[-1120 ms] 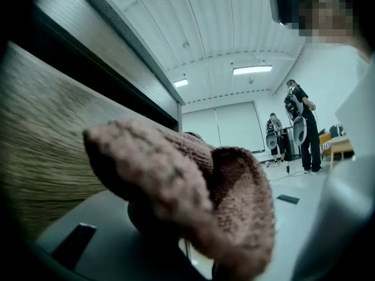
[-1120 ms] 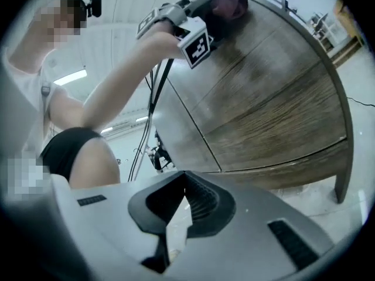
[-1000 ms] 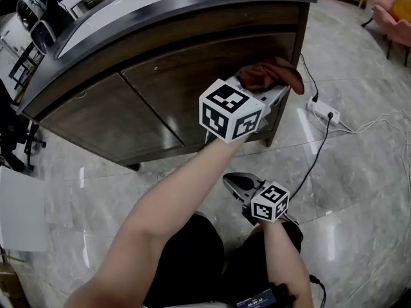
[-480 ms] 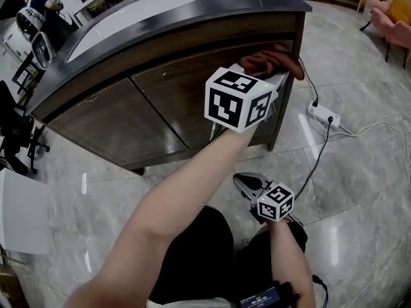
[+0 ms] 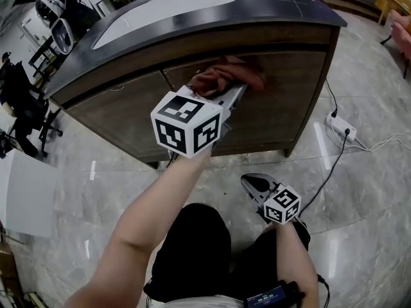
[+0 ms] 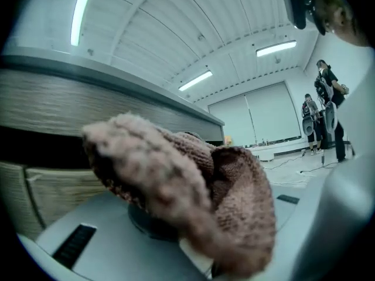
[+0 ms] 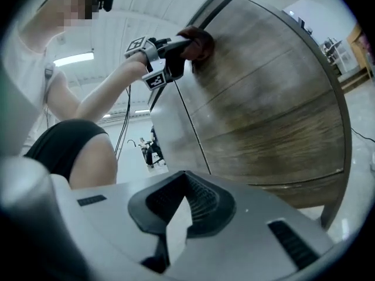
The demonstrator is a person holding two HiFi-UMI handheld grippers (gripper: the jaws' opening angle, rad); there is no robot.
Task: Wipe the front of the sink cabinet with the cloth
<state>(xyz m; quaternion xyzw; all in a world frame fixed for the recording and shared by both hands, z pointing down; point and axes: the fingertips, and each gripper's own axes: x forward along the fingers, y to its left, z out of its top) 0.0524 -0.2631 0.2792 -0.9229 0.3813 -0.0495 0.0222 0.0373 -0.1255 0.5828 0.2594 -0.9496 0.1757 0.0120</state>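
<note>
The reddish-brown cloth point(image 5: 226, 74) is bunched against the upper part of the sink cabinet point(image 5: 292, 104) front, just under the overhang of the dark countertop point(image 5: 276, 8) and just to the right of the top of the seam between the two wooden doors. A second ago it was pressed near the cabinet's right-hand corner; since then it has travelled leftward along the wood, and a broad stretch of the right door now shows bare between it and that corner. The left gripper point(image 5: 232, 90) has its jaws clamped on the cloth, whose knitted folds spill over and hide most of the jaws in the left gripper view, with the wood grain and countertop edge close behind. The left arm reaches forward, as it did before, and its marker cube point(image 5: 186, 124) now sits more toward the left of the head view. The right gripper view shows the cloth touching the door high up, near its top edge. The right gripper point(image 5: 252, 185) hangs low over the person's lap, well apart from the cabinet, much where it was a second ago; its jaws are together with nothing between them. A white power strip point(image 5: 340, 126) and its cables lie on the marble floor point(image 5: 376, 204) to the right of the cabinet.
</note>
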